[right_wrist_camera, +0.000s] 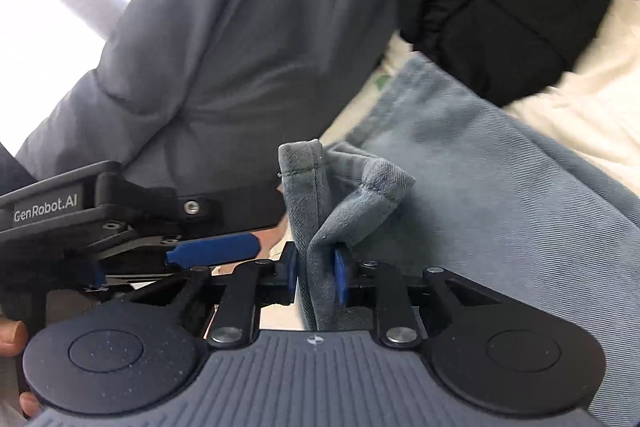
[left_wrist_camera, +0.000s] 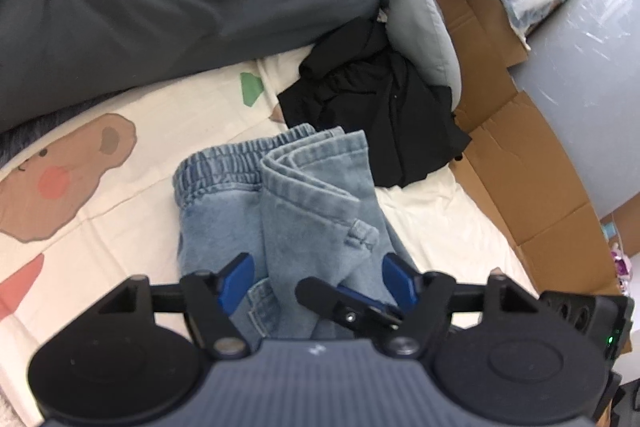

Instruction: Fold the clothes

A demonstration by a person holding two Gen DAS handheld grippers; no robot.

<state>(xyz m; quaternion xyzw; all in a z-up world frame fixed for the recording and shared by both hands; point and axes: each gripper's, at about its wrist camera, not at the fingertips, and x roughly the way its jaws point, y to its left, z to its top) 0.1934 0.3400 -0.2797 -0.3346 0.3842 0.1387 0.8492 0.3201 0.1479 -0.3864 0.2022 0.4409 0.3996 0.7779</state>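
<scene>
On the cream printed bedsheet [left_wrist_camera: 132,99], the light-blue jeans [left_wrist_camera: 304,195] lay partly folded, a black garment [left_wrist_camera: 380,107] at their one o'clock. The right gripper [right_wrist_camera: 316,273] was clamped on a bunched fold of denim; the left gripper [left_wrist_camera: 316,277] stood apart, its jaws straddling the cloth without pressing it. The step looked like a fold in progress: next, the pinched edge probably needed carrying across and laying flat. Only the right wrist view showed the pinch and the left tool at nine o'clock; only the left showed the elastic waistband [left_wrist_camera: 224,159].
</scene>
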